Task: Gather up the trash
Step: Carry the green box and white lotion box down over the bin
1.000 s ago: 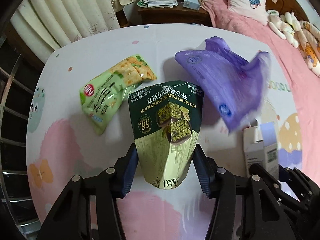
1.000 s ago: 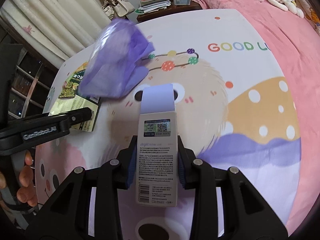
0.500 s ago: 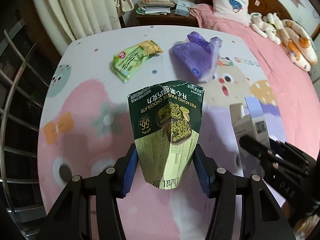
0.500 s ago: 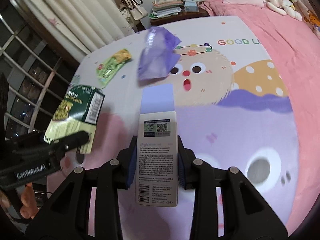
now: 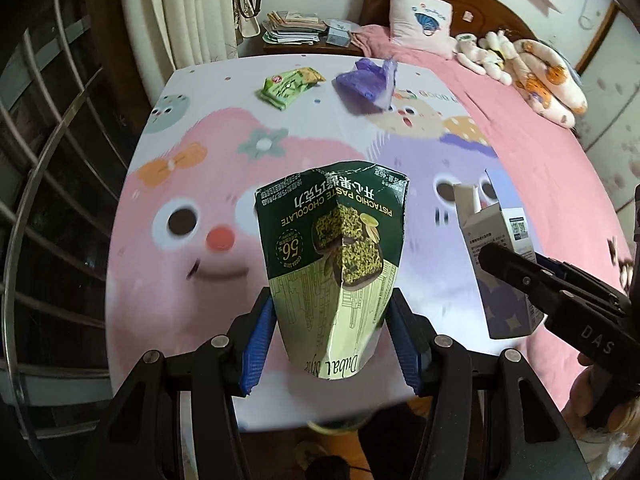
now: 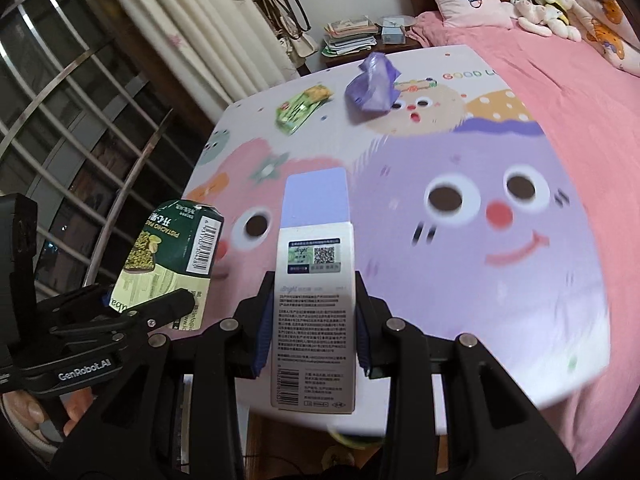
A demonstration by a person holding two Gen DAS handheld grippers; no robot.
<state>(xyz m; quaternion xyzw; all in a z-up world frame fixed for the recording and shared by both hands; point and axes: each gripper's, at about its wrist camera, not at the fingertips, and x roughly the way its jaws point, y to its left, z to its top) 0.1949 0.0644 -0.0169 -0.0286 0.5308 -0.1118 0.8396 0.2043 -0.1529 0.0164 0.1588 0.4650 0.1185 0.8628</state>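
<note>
Both hands loaded here: the left gripper is clamped on a crumpled pistachio chocolate box, the right gripper squeezes a tall white and lilac carton, both held up over the near edge of the cartoon-print bedspread. Risk now is the chocolate box, already buckled, folding further and slipping out, or the two cartons knocking together, they ride close. Far off, a green snack packet and purple plastic bag lie uncollected near the bed's far end, easy to forget
</note>
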